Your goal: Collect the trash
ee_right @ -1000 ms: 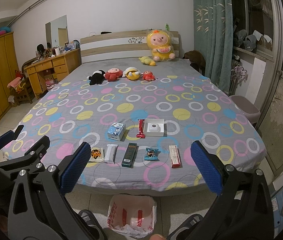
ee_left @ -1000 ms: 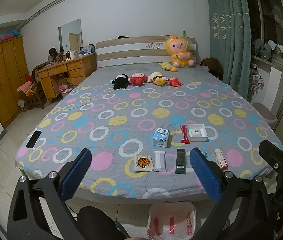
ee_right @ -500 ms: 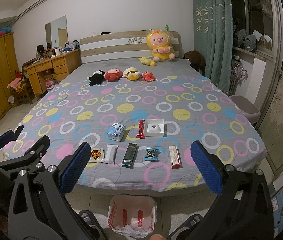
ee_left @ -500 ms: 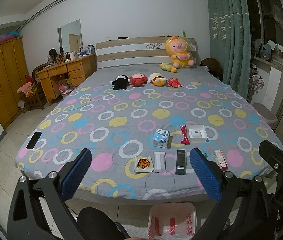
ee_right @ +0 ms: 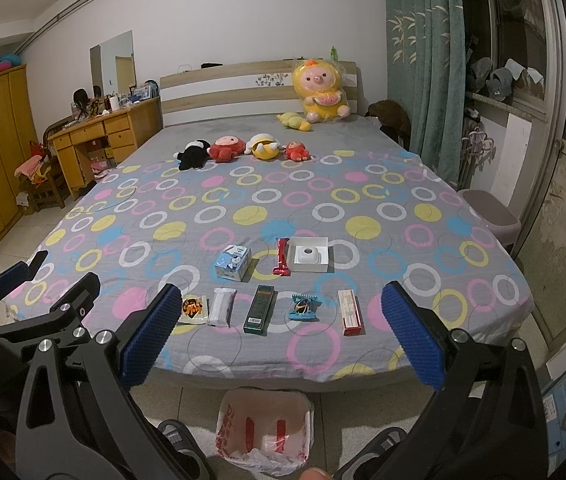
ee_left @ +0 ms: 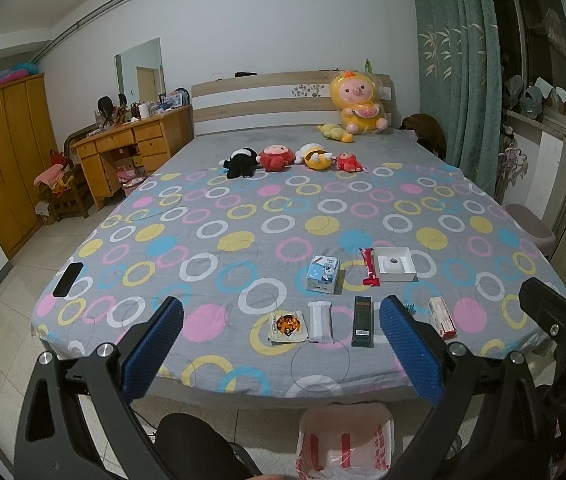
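Blue ribbed pads spread wide on both sides: the left gripper (ee_left: 281, 344) and the right gripper (ee_right: 279, 336) hang open and empty, short of the foot of the bed (ee_right: 243, 216), nothing touched yet. The trash lies in two rows near the bed's edge: snack packet (ee_right: 194, 307), white wrapper (ee_right: 221, 307), dark green box (ee_right: 260, 314), blue candy wrapper (ee_right: 303, 306) and red-and-white box (ee_right: 350, 312) in front; blue carton (ee_right: 233, 262), red wrapper (ee_right: 282, 256) and white open box (ee_right: 307, 255) behind. The plastic bag (ee_right: 264, 426) stands mouth-up on the floor just below the edge.

Risks, as I read it: the thin flat wrappers sit flush on soft bedding, so the pads may pinch the sheet with them or slide off. The bag looks limp; a drop from bed height could miss its mouth or fold it shut. The white open box could spill its round insert if tilted.

Hard to tell: the left view hides most of the candy wrapper behind a finger, printing on the packets is unreadable, and the bag's contents are unclear, with its lower part cut off in the left view
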`<state>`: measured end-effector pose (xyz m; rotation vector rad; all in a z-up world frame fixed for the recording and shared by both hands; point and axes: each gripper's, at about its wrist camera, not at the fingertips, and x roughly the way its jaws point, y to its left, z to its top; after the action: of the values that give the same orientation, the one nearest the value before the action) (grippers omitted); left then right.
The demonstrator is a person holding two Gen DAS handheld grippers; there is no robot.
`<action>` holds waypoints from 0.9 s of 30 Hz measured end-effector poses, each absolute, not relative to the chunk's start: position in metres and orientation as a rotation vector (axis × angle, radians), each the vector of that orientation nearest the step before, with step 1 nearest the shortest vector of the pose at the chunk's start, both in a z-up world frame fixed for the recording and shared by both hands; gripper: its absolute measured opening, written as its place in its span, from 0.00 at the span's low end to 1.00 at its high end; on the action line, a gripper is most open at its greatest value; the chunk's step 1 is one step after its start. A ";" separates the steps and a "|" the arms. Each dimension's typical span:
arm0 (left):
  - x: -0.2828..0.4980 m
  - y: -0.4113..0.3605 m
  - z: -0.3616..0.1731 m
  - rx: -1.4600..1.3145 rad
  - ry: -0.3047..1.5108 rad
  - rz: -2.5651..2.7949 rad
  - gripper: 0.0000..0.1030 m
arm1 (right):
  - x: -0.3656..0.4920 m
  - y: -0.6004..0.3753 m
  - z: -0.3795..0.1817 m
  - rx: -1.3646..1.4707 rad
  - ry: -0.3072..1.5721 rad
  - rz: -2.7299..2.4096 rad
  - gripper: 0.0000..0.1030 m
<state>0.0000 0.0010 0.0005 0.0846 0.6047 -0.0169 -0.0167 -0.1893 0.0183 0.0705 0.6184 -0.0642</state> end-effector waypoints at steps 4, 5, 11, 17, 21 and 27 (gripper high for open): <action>0.000 0.001 0.000 0.085 0.605 -0.017 0.94 | -0.017 -0.189 0.018 0.070 0.618 -0.064 0.95; 0.000 0.001 0.000 0.086 0.605 -0.017 0.94 | -0.017 -0.189 0.017 0.070 0.619 -0.064 0.95; 0.000 0.001 0.000 0.086 0.605 -0.016 0.94 | -0.017 -0.190 0.017 0.070 0.619 -0.064 0.95; 0.000 0.000 0.000 0.087 0.604 -0.016 0.94 | -0.017 -0.190 0.016 0.071 0.619 -0.064 0.95; 0.000 0.001 0.000 0.088 0.604 -0.017 0.94 | -0.017 -0.190 0.016 0.071 0.619 -0.064 0.95; 0.000 0.001 0.000 0.087 0.607 -0.016 0.94 | -0.017 -0.190 0.016 0.073 0.622 -0.064 0.95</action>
<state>0.0001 0.0011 0.0002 0.0871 0.6067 -0.0157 -0.0168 -0.1899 0.0161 0.0726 0.6225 -0.0636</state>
